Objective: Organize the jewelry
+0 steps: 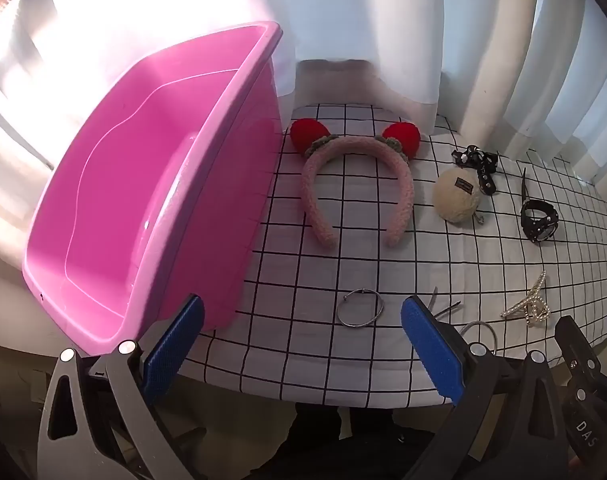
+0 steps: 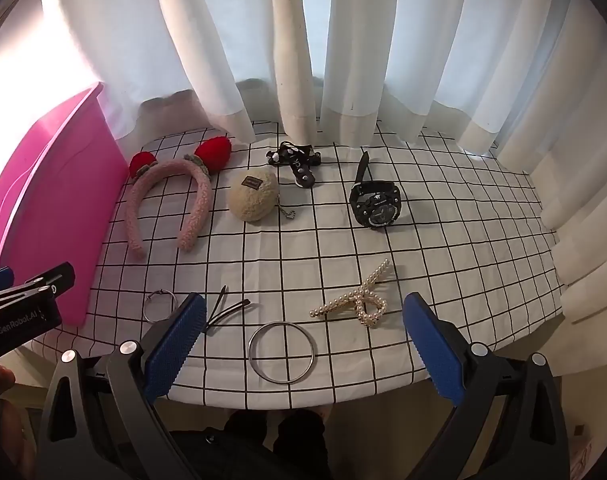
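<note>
An empty pink bin (image 1: 143,184) stands at the table's left (image 2: 55,200). On the checked cloth lie a pink headband with red ears (image 1: 355,184) (image 2: 171,200), a cream fuzzy ball (image 1: 457,196) (image 2: 253,196), a black studded strap (image 1: 479,166) (image 2: 299,166), a black watch (image 1: 539,218) (image 2: 377,202), a pearl clip (image 1: 531,306) (image 2: 359,298), a small ring (image 1: 360,307) (image 2: 159,306), a large bangle (image 2: 281,352) and a dark hairpin (image 2: 225,310). My left gripper (image 1: 303,344) hangs open above the small ring. My right gripper (image 2: 303,344) hangs open above the bangle.
White curtains (image 2: 303,60) hang behind the table and along its right side. The table's front edge (image 2: 287,398) lies just below both grippers. The left gripper's body (image 2: 19,312) juts into the right wrist view beside the bin.
</note>
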{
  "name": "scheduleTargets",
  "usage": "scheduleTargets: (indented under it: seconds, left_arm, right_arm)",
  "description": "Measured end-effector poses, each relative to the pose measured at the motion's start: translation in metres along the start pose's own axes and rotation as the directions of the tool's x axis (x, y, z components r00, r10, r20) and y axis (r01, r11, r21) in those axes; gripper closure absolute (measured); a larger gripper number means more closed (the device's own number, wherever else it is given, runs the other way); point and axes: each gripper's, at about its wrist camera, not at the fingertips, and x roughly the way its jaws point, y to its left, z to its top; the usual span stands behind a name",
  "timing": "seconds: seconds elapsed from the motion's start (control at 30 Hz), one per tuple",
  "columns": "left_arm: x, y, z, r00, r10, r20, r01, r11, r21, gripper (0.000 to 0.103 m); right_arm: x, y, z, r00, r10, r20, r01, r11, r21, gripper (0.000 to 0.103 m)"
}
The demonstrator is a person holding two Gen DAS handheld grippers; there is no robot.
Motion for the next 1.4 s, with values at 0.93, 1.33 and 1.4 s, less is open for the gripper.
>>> scheduleTargets:
  seconds: [0.93,1.33,1.4]
  left_arm:
    - [-0.0035,0.0002,0.0035,1.000,0.003,0.011,-0.003,1.000,-0.002,0.006]
    - [-0.0035,0.0002,0.0033,1.000,0.003,0.012,-0.003,1.000,-0.002,0.006]
    - [-0.0037,-0.0004,0.0042,1.000,0.003,0.011,-0.003,1.000,-0.003,0.006]
  right_arm:
    - [-0.0017,0.0003,-0.0001,1.000,-0.001,0.003,0.001,1.000,0.005,0.009]
    - [-0.0007,0.0002,-0.0005,1.000,0.000,0.004,0.000,1.000,0.003,0.009]
    - [-0.0006,0.0006,-0.0005,1.000,0.000,0.004,0.000,1.000,0.003,0.009]
